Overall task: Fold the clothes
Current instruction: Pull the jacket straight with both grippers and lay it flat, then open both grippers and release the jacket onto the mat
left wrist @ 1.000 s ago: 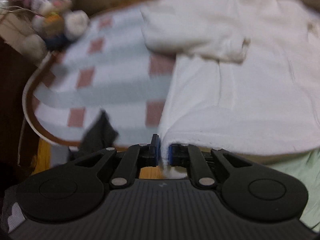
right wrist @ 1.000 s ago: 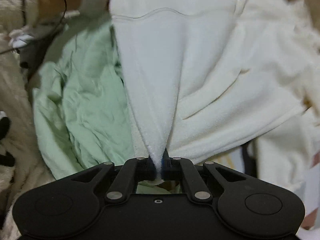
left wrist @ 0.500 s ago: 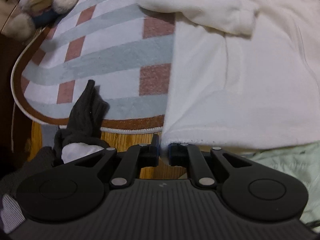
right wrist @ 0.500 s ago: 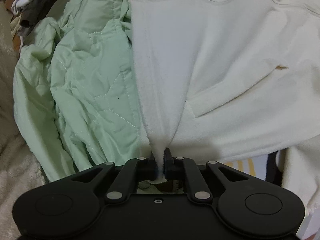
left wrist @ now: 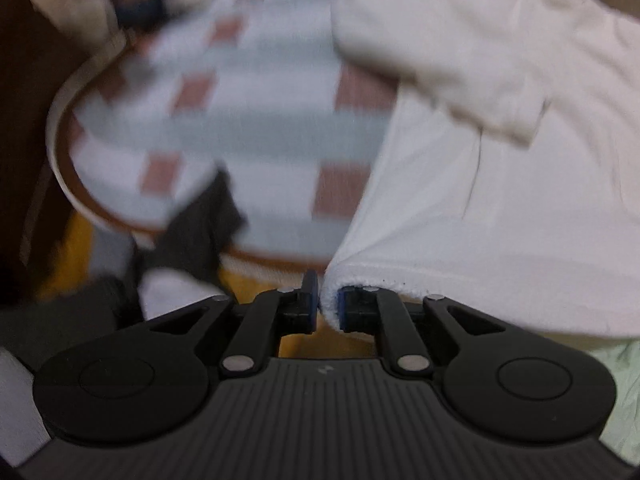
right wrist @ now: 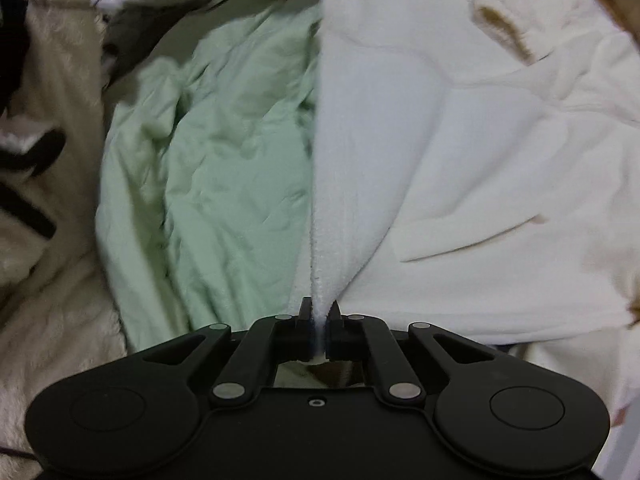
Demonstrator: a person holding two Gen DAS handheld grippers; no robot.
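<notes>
- Checked rug in pale blue, white and dusty pink with a brown-and-white rim (left wrist: 256, 128) is lying over a yellowish floor, and a white fleece garment with a cuffed sleeve (left wrist: 500, 168) is spreading across its right part; the left-wrist view is blurred, so small detail is hard to read
- left gripper (left wrist: 329, 305) is pinching the garment's hem corner, jaws pressed onto the thick rolled edge; the cloth is rising from the rug toward them
- right gripper (right wrist: 320, 314) is pinching another point of the same white fleece (right wrist: 440, 160), jaws closed on a narrow peak that is fanning out ahead and to the right
- crumpled mint-green quilted garment (right wrist: 208, 168) is lying just left of the fleece in the right-wrist view, beside cream fluffy fabric with black marks (right wrist: 44, 160)
- dark grey cloth with a white piece (left wrist: 192, 240) is sitting near the rug's rim, left of the left gripper
- garment body is stretching forward from both sets of jaws, hem nearest them, collar end farthest; any fold, by my reading, would be turning on carrying that held hem away along this long axis, both hands being equally close to it
</notes>
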